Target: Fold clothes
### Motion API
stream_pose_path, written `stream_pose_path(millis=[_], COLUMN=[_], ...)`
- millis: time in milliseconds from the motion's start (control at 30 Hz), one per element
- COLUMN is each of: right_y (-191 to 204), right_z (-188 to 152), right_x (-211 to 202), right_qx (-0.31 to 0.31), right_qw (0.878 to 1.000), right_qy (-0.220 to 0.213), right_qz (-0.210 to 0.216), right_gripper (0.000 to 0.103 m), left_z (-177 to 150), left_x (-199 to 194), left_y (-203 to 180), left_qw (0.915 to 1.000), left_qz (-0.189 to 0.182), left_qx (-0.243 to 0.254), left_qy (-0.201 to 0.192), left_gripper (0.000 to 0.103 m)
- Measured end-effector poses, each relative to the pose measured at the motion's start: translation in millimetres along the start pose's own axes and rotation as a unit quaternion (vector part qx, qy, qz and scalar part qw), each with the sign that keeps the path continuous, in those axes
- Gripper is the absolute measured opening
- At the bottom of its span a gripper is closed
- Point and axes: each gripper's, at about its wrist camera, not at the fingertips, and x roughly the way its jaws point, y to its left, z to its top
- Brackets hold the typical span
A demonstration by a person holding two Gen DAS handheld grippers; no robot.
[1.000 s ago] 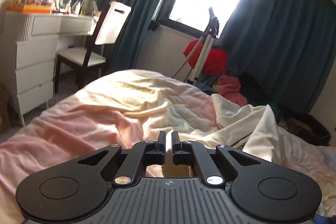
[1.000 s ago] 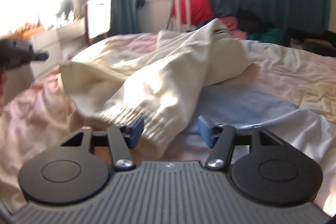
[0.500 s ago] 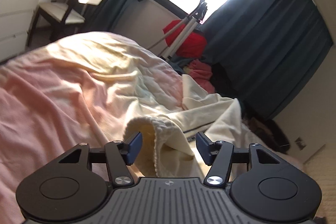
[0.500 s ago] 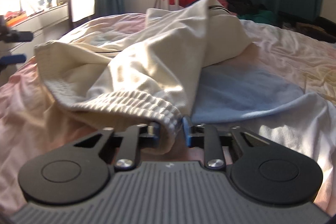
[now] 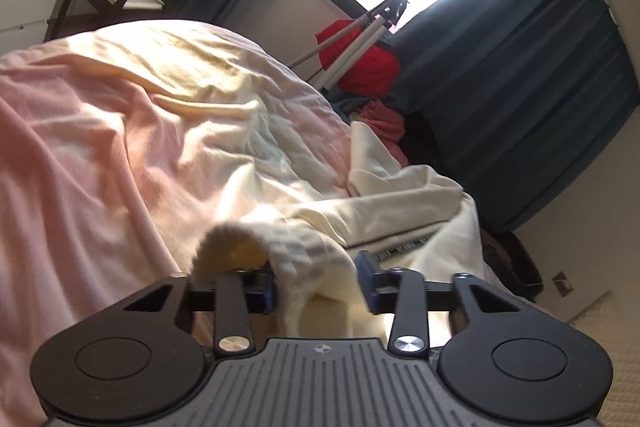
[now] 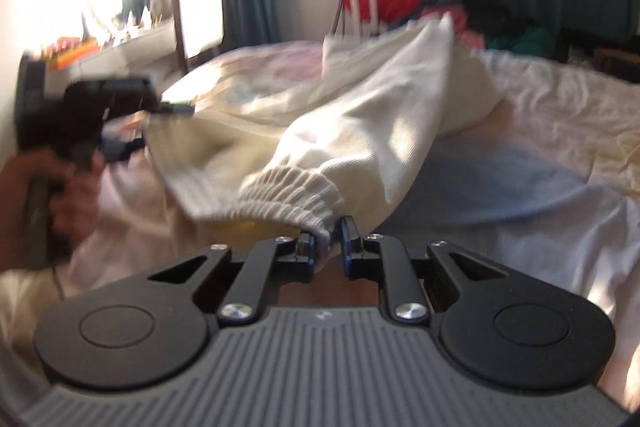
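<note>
The right gripper (image 6: 327, 247) pinches the ribbed hem of the cream sweatshirt (image 6: 384, 131), which lies on the pink bedsheet (image 5: 100, 147). The left gripper (image 5: 316, 283) is closing, its pads seemingly not yet pressing the hem between them. Beyond hang teal curtains (image 5: 520, 87)

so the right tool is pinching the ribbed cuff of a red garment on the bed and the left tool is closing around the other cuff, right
Not red. The right wrist view shows the right tool pinching the ribbed cuff of a cream garment on the bed. The rest holds: the left tool is closing around the other cuff.
</note>
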Motion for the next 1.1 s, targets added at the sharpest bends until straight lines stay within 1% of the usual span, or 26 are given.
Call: stream_pose_path(millis=[33, 67, 133, 167, 267, 300, 367, 433, 467, 500, 533, 567, 600, 633, 700, 733, 767, 800, 833, 900, 933, 967, 1033, 1100], right_y=[-3, -8, -18, -22, -25, -26, -28, -34, -38, -41, -45, -49, -54, -59, -68, -71, -73, -75, -74, -72, -69, -66, -61, -60], right_z=[-1, 0, 3, 4, 4, 4, 4, 3, 2, 1, 0, 0, -1, -3, -6, -7, -8, -9, -10, -11, -12, -13, -14, -14], right_x=[1, 1, -1, -2, -2, -1, 2, 11, 15, 19, 23, 27, 32, 36, 46, 50, 54, 57, 61, 69, 73, 77, 82, 84], right_qx=[0.006, 0.020, 0.054, 0.070, 0.096, 0.104, 0.122, 0.153, 0.169, 0.186, 0.202, 0.218, 0.235, 0.253, 0.284, 0.293, 0.299, 0.304, 0.306, 0.310, 0.307, 0.302, 0.289, 0.281], right_qw=[1.000, 1.000, 0.997, 0.995, 0.991, 0.990, 0.987, 0.982, 0.979, 0.976, 0.974, 0.971, 0.966, 0.962, 0.953, 0.951, 0.949, 0.947, 0.944, 0.940, 0.939, 0.939, 0.942, 0.943], right_qy=[0.009, 0.014, 0.017, 0.014, 0.010, 0.008, 0.009, 0.017, 0.020, 0.024, 0.025, 0.026, 0.029, 0.032, 0.037, 0.036, 0.035, 0.036, 0.039, 0.046, 0.053, 0.060, 0.068, 0.069], right_qz=[0.006, 0.018, 0.054, 0.069, 0.090, 0.097, 0.107, 0.107, 0.107, 0.107, 0.103, 0.099, 0.099, 0.100, 0.096, 0.096, 0.097, 0.103, 0.114, 0.139, 0.147, 0.154, 0.157, 0.162], right_gripper=[0.019, 0.020, 0.020, 0.020, 0.020, 0.020, 0.022, 0.032, 0.049, 0.070, 0.078, 0.082, 0.082, 0.082, 0.082, 0.082, 0.082, 0.081, 0.081, 0.077, 0.076, 0.076, 0.072, 0.060], left_z=[4, 8, 17, 23, 39, 42, 40, 33, 30, 27, 25, 24, 23, 22, 20, 20, 19, 18, 17, 14, 13, 13, 15, 19], left_x=[2, 3, -1, -8, -26, -29, -26, -19, -15, -12, -10, -9, -9, -10, -16, -19, -22, -26, -29, -36, -37, -38, -36, -29], left_y=[3, 6, 7, 4, -4, -6, -5, 1, 5, 9, 12, 14, 16, 17, 15, 14, 13, 11, 9, 6, 6, 8, 15, 22], left_qw=[1.0000, 0.9999, 0.9998, 0.9996, 0.9985, 0.9982, 0.9983, 0.9983, 0.9982, 0.9980, 0.9978, 0.9976, 0.9974, 0.9972, 0.9958, 0.9949, 0.9939, 0.9924, 0.9902, 0.9837, 0.9800, 0.9784, 0.9787, 0.9808], left_qz=[0.005, 0.012, 0.017, 0.013, -0.001, -0.005, 0.001, 0.015, 0.021, 0.025, 0.028, 0.030, 0.031, 0.032, 0.041, 0.043, 0.046, 0.049, 0.056, 0.077, 0.089, 0.095, 0.097, 0.099], left_qx=[0.000, 0.000, 0.002, 0.002, 0.006, 0.010, 0.028, 0.044, 0.049, 0.055, 0.059, 0.062, 0.065, 0.068, 0.082, 0.091, 0.100, 0.112, 0.127, 0.162, 0.178, 0.183, 0.180, 0.166], left_qy=[-0.002, -0.002, -0.011, -0.024, -0.055, -0.058, -0.052, -0.036, -0.028, -0.020, -0.013, -0.007, -0.002, 0.001, 0.003, 0.005, 0.008, 0.010, 0.009, 0.004, -0.001, -0.007, -0.017, -0.022], left_gripper=[0.026, 0.023, 0.015, 0.014, 0.013, 0.013, 0.013, 0.014, 0.015, 0.016, 0.018, 0.020, 0.023, 0.032, 0.047, 0.053, 0.056, 0.062, 0.070, 0.081, 0.081, 0.081, 0.082, 0.082])
